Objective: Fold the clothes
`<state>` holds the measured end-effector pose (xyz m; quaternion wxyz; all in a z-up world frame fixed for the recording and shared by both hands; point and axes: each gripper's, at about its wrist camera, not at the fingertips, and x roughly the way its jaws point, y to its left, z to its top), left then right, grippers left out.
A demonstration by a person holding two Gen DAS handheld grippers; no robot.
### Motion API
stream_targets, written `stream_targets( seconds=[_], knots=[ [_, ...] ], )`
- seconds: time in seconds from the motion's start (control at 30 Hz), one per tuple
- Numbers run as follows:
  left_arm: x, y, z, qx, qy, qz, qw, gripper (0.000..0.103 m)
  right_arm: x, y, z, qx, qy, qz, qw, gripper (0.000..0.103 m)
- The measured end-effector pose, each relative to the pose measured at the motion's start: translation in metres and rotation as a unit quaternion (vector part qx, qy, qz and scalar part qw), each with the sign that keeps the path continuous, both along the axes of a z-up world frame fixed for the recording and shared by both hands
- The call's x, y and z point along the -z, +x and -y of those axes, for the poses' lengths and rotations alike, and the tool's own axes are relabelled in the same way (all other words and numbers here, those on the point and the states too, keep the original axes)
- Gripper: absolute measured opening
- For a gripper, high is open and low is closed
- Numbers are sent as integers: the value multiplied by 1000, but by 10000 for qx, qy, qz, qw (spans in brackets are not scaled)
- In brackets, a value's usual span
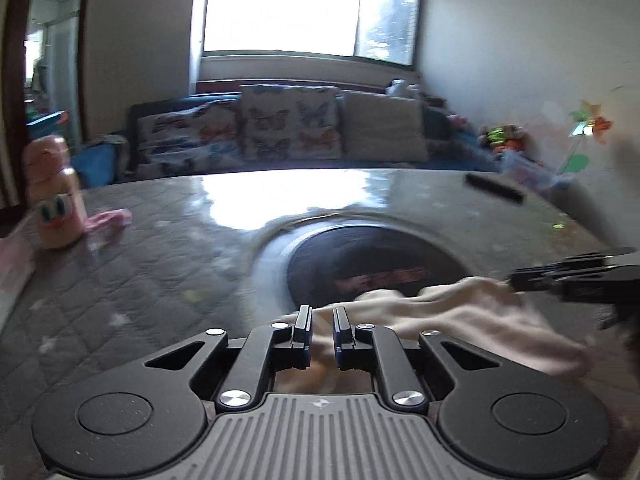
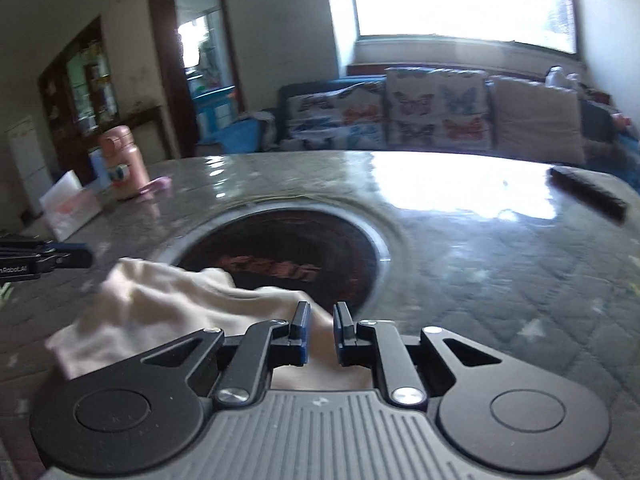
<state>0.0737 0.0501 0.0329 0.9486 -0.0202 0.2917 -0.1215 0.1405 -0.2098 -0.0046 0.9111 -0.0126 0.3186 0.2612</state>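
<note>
two grippers were on one cream garment (image 1: 460, 304), which lay crumpled on the grey quilted table (image 1: 120, 288) beside a dark round inset (image 1: 372, 264).

left wrist view: the left gripper (image 1: 322, 322) had its fingers drawn nearly together with cloth between them, so it appeared to be gripping the garment's near edge. the right gripper (image 1: 516, 280) entered from the right, its tip touching the far end of the same cloth. a pink bottle (image 1: 56, 196) stood well apart at the left, a dark remote-like bar (image 1: 496, 188) near the far right edge.

right wrist view: the right gripper (image 2: 322, 322) likewise had fingers almost closed, cloth showing between them. the left gripper (image 2: 44, 262) sat at the left edge, beside the garment (image 2: 168, 300).

judgement: folding was at an early stage. both ends looked taken up, yet the cloth was bunched, with no neat fold visible. spreading flat and every fold remained.
</note>
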Motion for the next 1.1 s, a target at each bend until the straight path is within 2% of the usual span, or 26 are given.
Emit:
stream_targets(
  seconds=[0.1, 0.17, 0.23, 0.33, 0.43, 0.53, 0.67, 0.73, 0.8, 0.87, 0.93, 1.03, 1.1],
  knots=[
    [9, 8, 18, 257, 129, -108, 9995, 14, 4, 6, -18, -213, -11, -103, 9997, 12],
    [20, 14, 21, 147, 400, -178, 9989, 14, 8, 9, -28, -308, -34, -179, 9994, 13],
    [30, 20, 11, -95, 492, -330, 9982, 14, 13, 13, -33, -338, -50, -248, 9991, 13],
    [41, 23, -10, -252, 311, -495, 9980, 16, 22, 23, -32, -241, -39, -413, 9988, 14],
    [37, 20, -17, -283, 204, -486, 9982, 15, 22, 27, -26, -112, 80, -476, 9988, 14],
    [24, 21, -11, -199, 150, -363, 9990, 15, 14, 26, -24, -115, 160, -408, 9990, 14],
    [18, 36, 6, 45, 127, -327, 9994, 15, 13, 31, -39, -330, 30, -433, 9985, 15],
    [25, 51, 12, 123, 117, -484, 9987, 15, 15, 35, -49, -405, -77, -457, 9981, 18],
    [32, 66, 18, 188, 93, -664, 9976, 15, 19, 37, -58, -455, -195, -460, 9977, 26],
    [40, 78, 21, 106, 152, -790, 9967, 16, 19, 38, -64, -464, -293, -411, 9976, 29],
    [44, 86, 18, -28, 107, -855, 9963, 17, 19, 38, -69, -432, -400, -352, 9976, 39],
    [43, 85, 11, -189, 13, -842, 9963, 26, 16, 39, -70, -374, -401, -329, 9980, 39],
    [40, 82, 9, -186, -19, -787, 9967, 26, 12, 36, -70, -412, -348, -262, 9982, 39]
  ],
)
